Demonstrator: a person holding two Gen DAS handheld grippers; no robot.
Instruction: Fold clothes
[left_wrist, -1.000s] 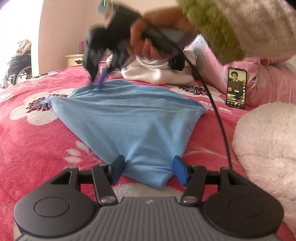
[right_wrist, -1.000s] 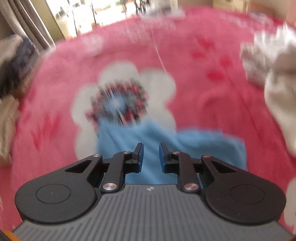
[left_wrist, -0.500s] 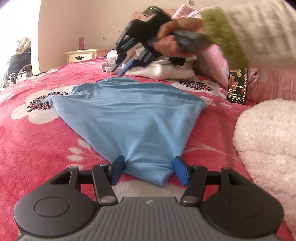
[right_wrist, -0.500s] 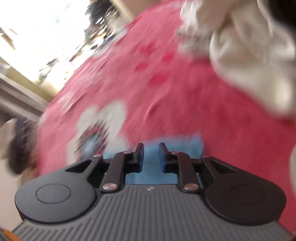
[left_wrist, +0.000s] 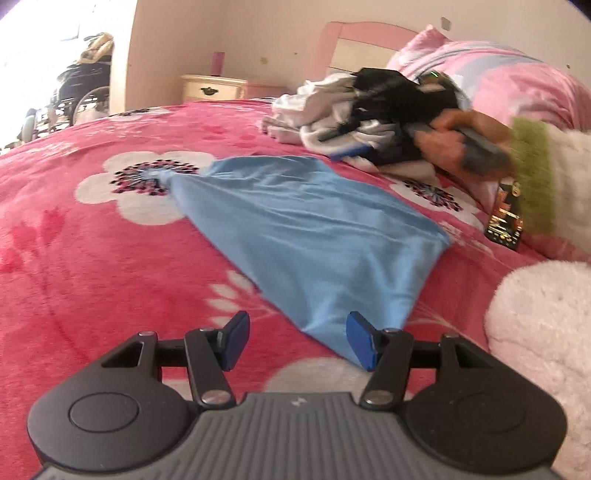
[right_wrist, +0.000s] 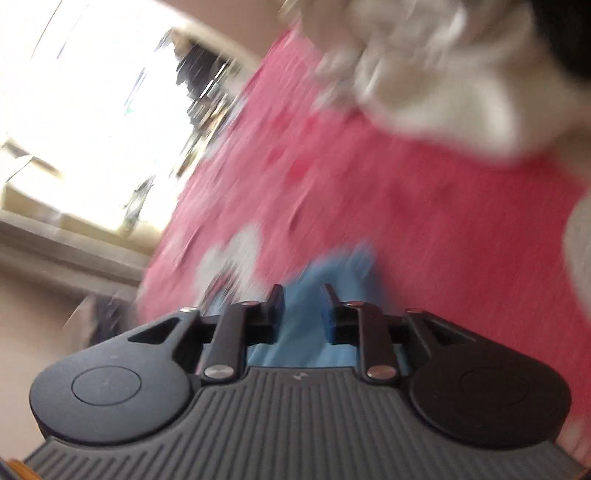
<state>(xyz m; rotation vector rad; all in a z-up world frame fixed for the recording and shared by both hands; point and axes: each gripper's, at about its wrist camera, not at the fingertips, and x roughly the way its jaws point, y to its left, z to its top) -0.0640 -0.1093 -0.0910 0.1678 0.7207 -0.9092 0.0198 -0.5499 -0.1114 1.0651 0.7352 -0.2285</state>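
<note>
Since the earlier frame, the right tongs (left_wrist: 351, 149) have been carried from above the blue garment (left_wrist: 306, 229) to the white clothes pile (left_wrist: 314, 114). On the pink floral bed (left_wrist: 92, 258) the garment is spread flat. Both tongs are held apart, empty: left tongs (left_wrist: 295, 343) wide at its near corner, the right narrower.

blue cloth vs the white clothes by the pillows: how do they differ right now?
The blue cloth is spread nearly flat on the pink blanket; the white clothes sit in a crumpled heap. The blue cloth is one plain piece; the white clothes are several tangled ones. The left claw is open at the blue cloth's near end; the right claw is at the white clothes. Both lie unfolded on the blanket.
</note>
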